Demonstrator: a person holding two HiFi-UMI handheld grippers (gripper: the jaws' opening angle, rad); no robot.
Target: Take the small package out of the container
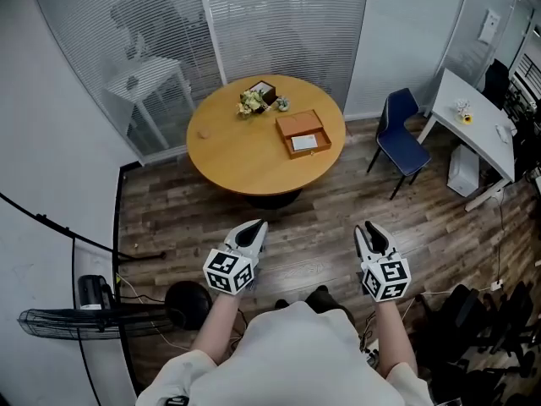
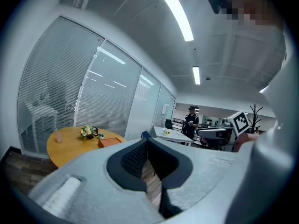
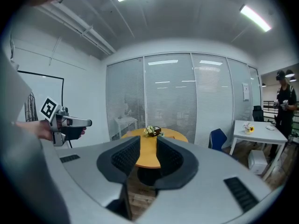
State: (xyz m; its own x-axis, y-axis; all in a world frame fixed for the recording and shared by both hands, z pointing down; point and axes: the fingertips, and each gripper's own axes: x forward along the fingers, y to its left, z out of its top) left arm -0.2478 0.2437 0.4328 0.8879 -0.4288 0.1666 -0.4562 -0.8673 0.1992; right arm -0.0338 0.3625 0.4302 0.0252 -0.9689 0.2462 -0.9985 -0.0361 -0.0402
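A shallow orange-brown box (image 1: 303,134) lies open on the round wooden table (image 1: 237,155), with a small white package (image 1: 303,142) flat inside it. Both grippers hover over the wooden floor, well short of the table and apart from the box. My left gripper (image 1: 256,227) has its tips together and nothing between them; in its own view (image 2: 147,143) the box (image 2: 109,142) shows far off to the left. My right gripper (image 1: 372,231) stands open and empty; the table (image 3: 148,150) shows through the gap between its pads (image 3: 148,141).
A flower posy (image 1: 251,101) and a small dark box (image 1: 263,90) sit at the table's far edge. A blue chair (image 1: 402,138) and a white desk (image 1: 473,125) stand to the right, a floor fan (image 1: 76,321) at lower left. A person (image 3: 282,101) stands beyond the desk.
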